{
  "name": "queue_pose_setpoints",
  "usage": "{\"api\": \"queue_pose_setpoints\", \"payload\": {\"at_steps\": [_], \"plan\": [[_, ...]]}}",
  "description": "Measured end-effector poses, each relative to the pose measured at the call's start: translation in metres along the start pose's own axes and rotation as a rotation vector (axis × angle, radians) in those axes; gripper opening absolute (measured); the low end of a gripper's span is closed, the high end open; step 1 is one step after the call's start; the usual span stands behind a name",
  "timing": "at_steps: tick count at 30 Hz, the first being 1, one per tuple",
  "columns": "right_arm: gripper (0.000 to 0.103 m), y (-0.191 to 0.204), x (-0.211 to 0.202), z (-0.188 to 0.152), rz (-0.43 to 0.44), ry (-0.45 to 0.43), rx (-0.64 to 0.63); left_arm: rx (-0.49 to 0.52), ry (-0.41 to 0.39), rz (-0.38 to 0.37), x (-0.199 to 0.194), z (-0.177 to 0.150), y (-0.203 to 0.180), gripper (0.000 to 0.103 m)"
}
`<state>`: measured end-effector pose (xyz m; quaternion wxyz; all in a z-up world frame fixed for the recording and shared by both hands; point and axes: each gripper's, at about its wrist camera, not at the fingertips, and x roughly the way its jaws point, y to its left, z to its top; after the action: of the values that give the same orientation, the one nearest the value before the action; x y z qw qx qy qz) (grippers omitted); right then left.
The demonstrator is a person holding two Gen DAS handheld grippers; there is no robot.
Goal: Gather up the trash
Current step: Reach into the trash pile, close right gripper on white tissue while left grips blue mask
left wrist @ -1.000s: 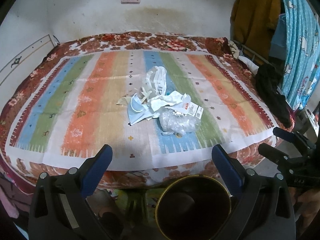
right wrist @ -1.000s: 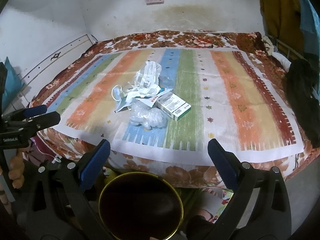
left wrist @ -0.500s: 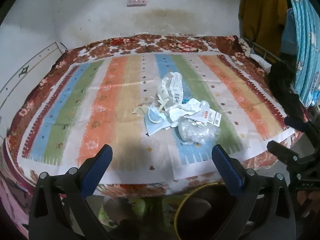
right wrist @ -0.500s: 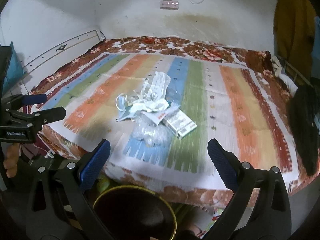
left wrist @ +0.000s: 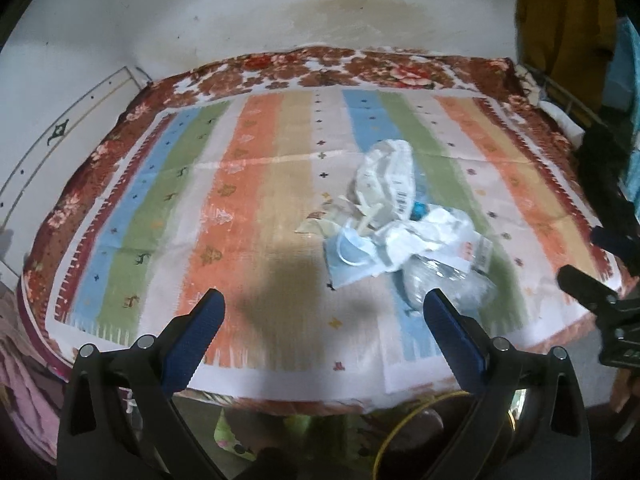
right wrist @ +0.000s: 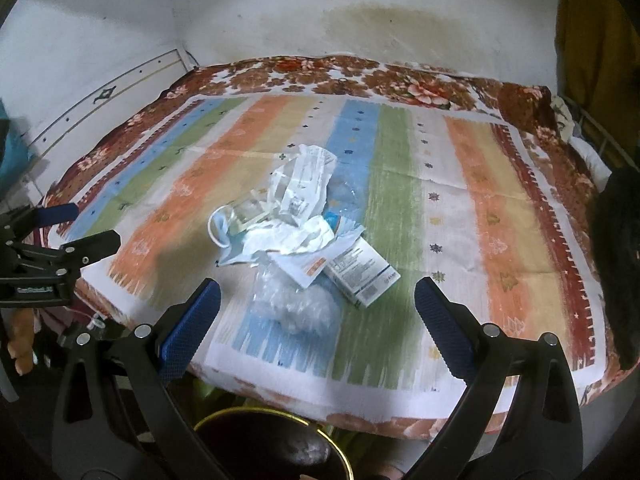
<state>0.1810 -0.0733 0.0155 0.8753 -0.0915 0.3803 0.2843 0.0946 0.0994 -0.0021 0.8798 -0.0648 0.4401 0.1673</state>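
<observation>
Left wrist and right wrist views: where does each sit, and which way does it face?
Left wrist: behind the open left gripper, facing the striped bedspread; right gripper at right edge.
Right wrist: behind the open right gripper, same heading; left gripper and fingers at left.
Shared: trash pile, gold-rimmed bin.

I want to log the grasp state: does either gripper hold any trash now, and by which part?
Nothing is held. The left gripper and right gripper are both open and empty; the trash lies on the bed.
</observation>
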Motion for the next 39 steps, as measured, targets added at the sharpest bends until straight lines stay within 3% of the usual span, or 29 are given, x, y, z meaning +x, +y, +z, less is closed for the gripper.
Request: {"api": "queue_pose_setpoints", "payload": {"at_steps": [6, 11, 19, 24, 27, 33, 39], "plan": [[0.088, -0.012, 0.032, 0.014, 0.005, 0.072, 0.048, -0.1, 0.097, -0.061, 0.037, 0.013, 0.013, 0.097], [0.087, -0.014, 0.05, 0.026, 0.015, 0.084, 0.057, -0.177, 0.115, -0.1, 0.056, 0.022, 0.017, 0.097], [0.086, -0.022, 0.093, 0.044, 0.005, 0.133, 0.063, -0.185, 0.179, -0.072, 0.097, 0.031, 0.015, 0.096], [0.082, -0.025, 0.117, 0.054, 0.044, 0.175, 0.097, -0.222, 0.2, -0.124, 0.109, 0.039, 0.016, 0.096], [0.08, -0.023, 0.135, 0.054, 0.046, 0.217, 0.094, -0.196, 0.207, -0.105, 0.117, 0.042, 0.011, 0.094], [0.072, -0.028, 0.166, 0.053, 0.037, 0.285, 0.118, -0.172, 0.26, -0.084, 0.139, 0.04, 0.01, 0.088], [0.056, -0.026, 0.183, 0.054, 0.048, 0.318, 0.133, -0.21, 0.273, -0.118, 0.154, 0.041, 0.013, 0.08]]}}
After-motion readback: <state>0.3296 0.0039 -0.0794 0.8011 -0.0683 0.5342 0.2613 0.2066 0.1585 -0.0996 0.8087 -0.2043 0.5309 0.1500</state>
